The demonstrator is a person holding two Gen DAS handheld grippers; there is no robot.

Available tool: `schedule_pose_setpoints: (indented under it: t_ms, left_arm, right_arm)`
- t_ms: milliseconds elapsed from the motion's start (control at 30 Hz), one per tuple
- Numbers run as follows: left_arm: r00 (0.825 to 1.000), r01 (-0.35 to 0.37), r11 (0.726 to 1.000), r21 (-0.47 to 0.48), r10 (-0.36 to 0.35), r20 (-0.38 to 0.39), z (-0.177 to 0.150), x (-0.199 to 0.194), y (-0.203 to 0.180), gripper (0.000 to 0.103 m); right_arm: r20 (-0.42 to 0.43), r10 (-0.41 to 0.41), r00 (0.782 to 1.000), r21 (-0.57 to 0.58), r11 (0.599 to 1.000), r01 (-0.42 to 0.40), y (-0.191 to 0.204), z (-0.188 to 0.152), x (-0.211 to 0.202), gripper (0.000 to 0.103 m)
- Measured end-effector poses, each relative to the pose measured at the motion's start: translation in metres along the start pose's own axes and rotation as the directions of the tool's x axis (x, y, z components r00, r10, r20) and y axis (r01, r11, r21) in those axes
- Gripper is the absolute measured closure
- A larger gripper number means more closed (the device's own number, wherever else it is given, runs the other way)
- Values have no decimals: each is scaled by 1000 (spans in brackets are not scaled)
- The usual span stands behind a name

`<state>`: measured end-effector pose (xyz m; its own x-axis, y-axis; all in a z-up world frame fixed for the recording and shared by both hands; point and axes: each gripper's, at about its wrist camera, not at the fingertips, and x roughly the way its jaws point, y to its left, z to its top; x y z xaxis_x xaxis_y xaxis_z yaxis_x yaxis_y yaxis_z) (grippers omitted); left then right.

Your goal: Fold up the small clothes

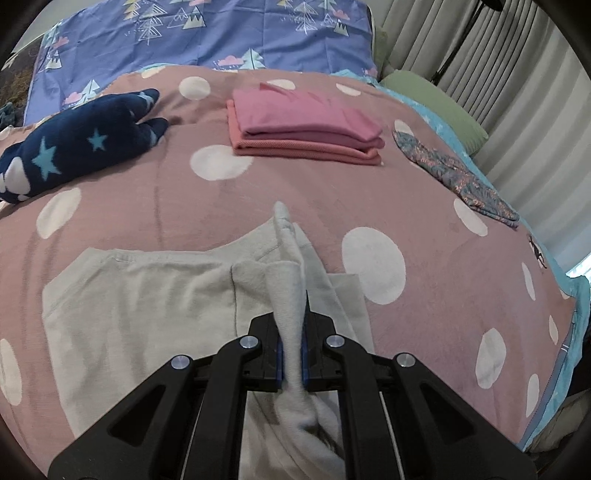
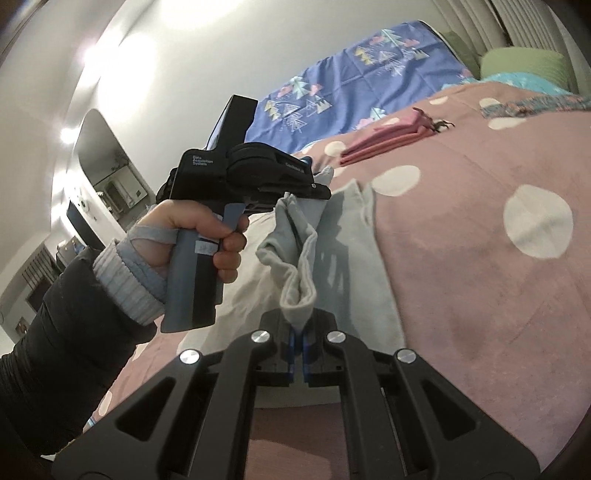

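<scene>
A pale grey small garment [image 1: 155, 306] lies on the pink dotted bedspread [image 1: 424, 192]. My left gripper [image 1: 291, 354] is shut on a raised fold of it along its right side. In the right wrist view my right gripper [image 2: 298, 332] is shut on another bunch of the same grey garment [image 2: 295, 273], lifted off the bed. The left gripper [image 2: 317, 184] shows there too, held by a hand, pinching the cloth a little farther along the same edge.
A stack of folded pink clothes [image 1: 303, 125] lies farther back on the bed. A navy star-patterned garment [image 1: 81, 144] lies at the left and a blue patterned garment [image 1: 461, 177] at the right. A purple pillow [image 1: 221, 33] and curtains [image 1: 517, 74] stand behind.
</scene>
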<state>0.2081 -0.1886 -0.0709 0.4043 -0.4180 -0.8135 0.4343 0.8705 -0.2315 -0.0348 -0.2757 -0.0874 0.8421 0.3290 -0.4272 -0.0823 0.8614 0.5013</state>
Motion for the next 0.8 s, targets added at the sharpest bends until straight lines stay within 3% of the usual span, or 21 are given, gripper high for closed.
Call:
schedule_pose_setpoints:
  t_ms: [100,133,167,233,300,367,567,800]
  left_arm:
    - [1000,-2,1000,-12,2,3,2,9,-3,95]
    - [999,26,1000,-13,-26,24,2,9,-3,88]
    - [998,48,999,-10,-48,40,2,8,-4,71]
    - [997,35,999,0,-35,63,0,-2,-10,54]
    - [995,27,998,57,-32,92,-5,-18,-19,50]
    - [990,-9,991,137,-11,139,-20,-46,-28,40]
    - [975,-66,959,277,3,221,-104,-122,-22,28]
    - [984,-127,960,251,89,156,-212,-144,14,27]
  right_arm:
    - [-10,-7,1000,22,1000,7,-7,-4,1,100]
    - [-23,0,1000,40,999,1,-11,-5,3,100]
    - [-37,8,999,60,998,-6,-15,-7,4,100]
    - [-66,23,998,99,995,-16,-23,-9,9,100]
    - [-78,42,996,125,992,-32,-27,-10,10,100]
    - [-79,52,995,128,991,-42,-27,-10,10,100]
    - [-90,65,994,144,988,-52,-28,-9,11,100]
    - [-116,78,990,203,978,-53,-32,-8,10,97]
